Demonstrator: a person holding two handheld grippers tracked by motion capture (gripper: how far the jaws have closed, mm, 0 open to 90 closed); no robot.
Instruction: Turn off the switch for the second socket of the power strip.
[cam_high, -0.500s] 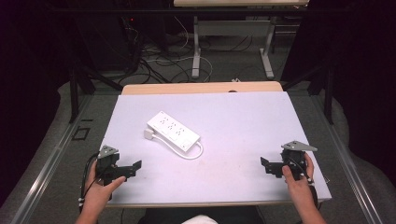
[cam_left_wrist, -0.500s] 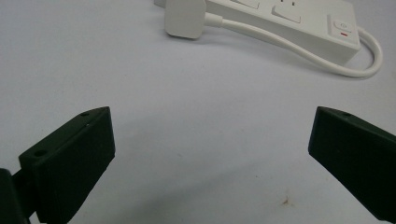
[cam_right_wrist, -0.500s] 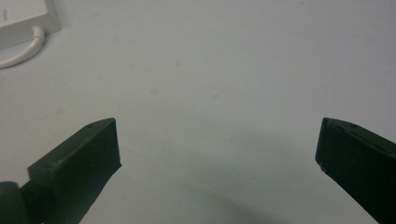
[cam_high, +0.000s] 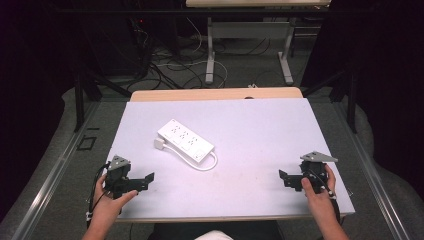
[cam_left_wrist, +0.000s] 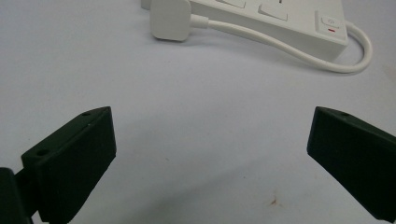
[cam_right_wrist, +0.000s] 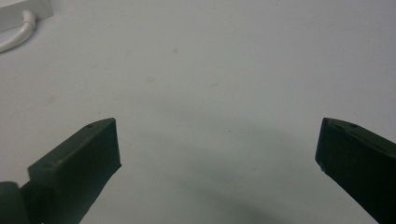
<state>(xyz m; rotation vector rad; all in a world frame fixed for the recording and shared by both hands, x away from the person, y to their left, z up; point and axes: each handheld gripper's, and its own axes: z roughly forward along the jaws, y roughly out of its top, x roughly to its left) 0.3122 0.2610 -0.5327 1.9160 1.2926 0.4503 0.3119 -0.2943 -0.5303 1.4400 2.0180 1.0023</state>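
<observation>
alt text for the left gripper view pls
The left gripper hovers over the pale table, its two black jaws wide apart with nothing between them. Beyond lies a white power strip, its plug beside it and its cable looping round the switch end.

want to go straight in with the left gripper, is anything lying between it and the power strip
Nothing visible does. Bare table lies between the open left gripper and the power strip; its plug faces the jaws.

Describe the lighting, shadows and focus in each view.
High view: table evenly lit, surroundings dark, power strip sharp. Left gripper view: power strip fairly sharp, near jaws softer, faint shadow beneath them. Right gripper view: broad soft shadow between the jaws, cable slightly blurred.
</observation>
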